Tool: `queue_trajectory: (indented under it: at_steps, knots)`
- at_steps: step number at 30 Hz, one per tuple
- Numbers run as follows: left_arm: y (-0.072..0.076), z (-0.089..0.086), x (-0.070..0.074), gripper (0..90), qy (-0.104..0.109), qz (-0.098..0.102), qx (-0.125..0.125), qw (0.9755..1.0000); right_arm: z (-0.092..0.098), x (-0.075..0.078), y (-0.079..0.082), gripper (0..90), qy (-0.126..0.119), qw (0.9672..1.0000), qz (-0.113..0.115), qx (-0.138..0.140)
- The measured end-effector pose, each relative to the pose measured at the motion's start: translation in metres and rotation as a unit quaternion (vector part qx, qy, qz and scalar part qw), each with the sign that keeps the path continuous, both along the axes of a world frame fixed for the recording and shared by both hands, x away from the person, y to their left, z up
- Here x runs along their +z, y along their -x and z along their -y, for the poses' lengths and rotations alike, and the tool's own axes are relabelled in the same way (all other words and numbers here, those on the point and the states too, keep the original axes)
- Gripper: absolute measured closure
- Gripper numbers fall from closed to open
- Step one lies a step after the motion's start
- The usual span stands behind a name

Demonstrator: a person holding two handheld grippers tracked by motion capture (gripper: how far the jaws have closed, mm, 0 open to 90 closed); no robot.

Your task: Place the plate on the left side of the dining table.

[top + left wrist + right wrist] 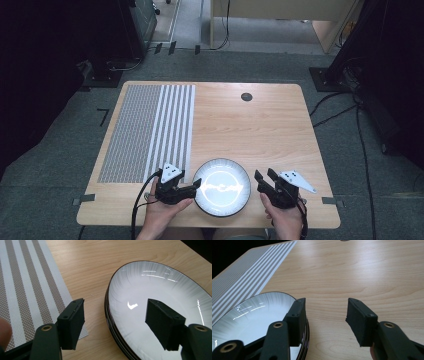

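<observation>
High view: left tool [196, 186] straddles plate [222, 187] rim, jaws apart.

— What sort of place does this look like?

— A lab or test room rather than a home. The wooden table [260, 125] stands alone on grey carpet tiles [60, 150], with black cables [360, 145] trailing across the floor beside it.

— Anything else that points that way?

— Dark equipment stands [102, 75] sit at the far corners, tape marks [104, 116] are stuck to the carpet, and a light wooden desk [280, 15] stands at the back with a cable hanging from it.
</observation>
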State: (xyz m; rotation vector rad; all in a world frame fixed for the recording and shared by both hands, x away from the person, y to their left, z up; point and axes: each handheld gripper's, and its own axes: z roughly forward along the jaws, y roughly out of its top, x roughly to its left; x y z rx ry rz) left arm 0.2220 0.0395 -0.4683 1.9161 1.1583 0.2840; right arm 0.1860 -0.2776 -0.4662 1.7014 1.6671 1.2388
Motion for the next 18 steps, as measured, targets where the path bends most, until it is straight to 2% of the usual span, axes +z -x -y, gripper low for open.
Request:
queue_trajectory:
  at_steps: [2,9,11,13,18]
  knots:
    - [0.000,0.001,-0.001,35.9,0.001,0.000,-0.001,1.0000,-0.002,-0.002,0.000,52.7,0.002,1.0000,-0.004,0.005]
    - [0.001,0.003,-0.005,45.4,0.000,-0.005,-0.008,1.0000,-0.010,-0.006,0.001,60.5,-0.014,0.9997,-0.008,0.017]
    - [0.001,0.003,-0.005,48.0,-0.001,-0.006,-0.009,0.9999,-0.013,-0.007,0.001,61.5,-0.012,0.9994,-0.018,0.027]
    - [0.001,0.004,-0.006,50.2,-0.003,-0.006,-0.011,0.9999,-0.015,-0.008,0.002,62.2,-0.010,0.9994,-0.019,0.029]
    - [0.002,0.005,-0.008,56.2,-0.010,-0.007,-0.013,0.9998,-0.022,-0.010,0.002,66.9,-0.019,0.9983,-0.033,0.044]
